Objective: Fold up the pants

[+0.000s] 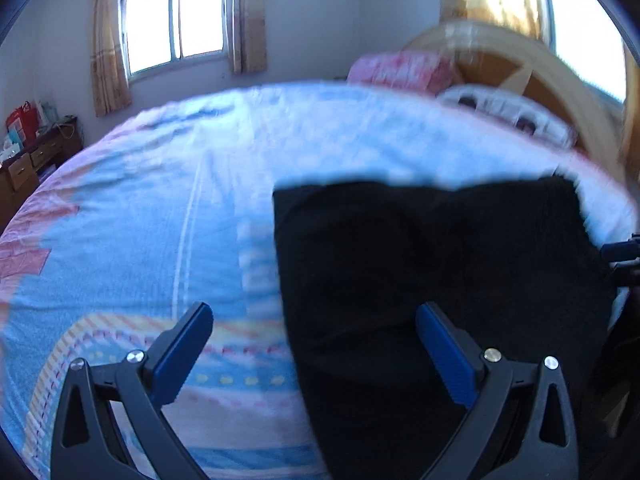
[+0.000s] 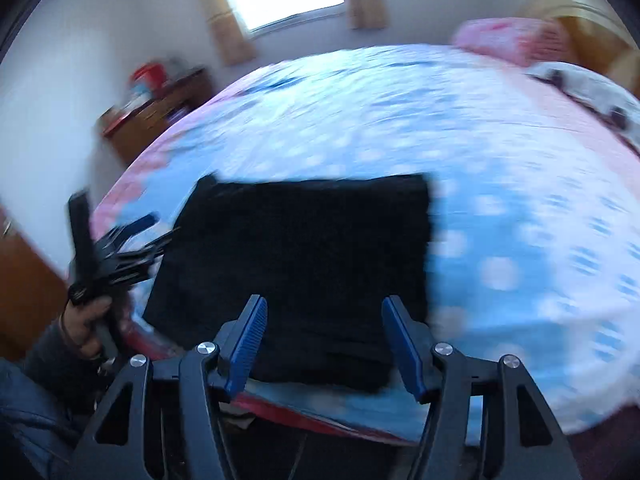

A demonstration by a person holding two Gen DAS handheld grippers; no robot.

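Black pants [image 1: 440, 280] lie folded into a flat rectangle on the bed near its front edge; they also show in the right wrist view [image 2: 296, 264]. My left gripper [image 1: 314, 336] is open and empty above the pants' left edge, one finger over the sheet, one over the cloth. My right gripper [image 2: 324, 332] is open and empty just above the near edge of the pants. The left gripper also shows in the right wrist view [image 2: 120, 244], held in a hand at the pants' left side. Both views are motion-blurred.
The bed has a blue and pink patterned sheet [image 1: 160, 216]. Pink and white pillows [image 1: 400, 68] lie by the wooden headboard [image 1: 520, 72]. A wooden dresser [image 1: 28, 160] with bags stands by the wall under a window [image 1: 172, 20].
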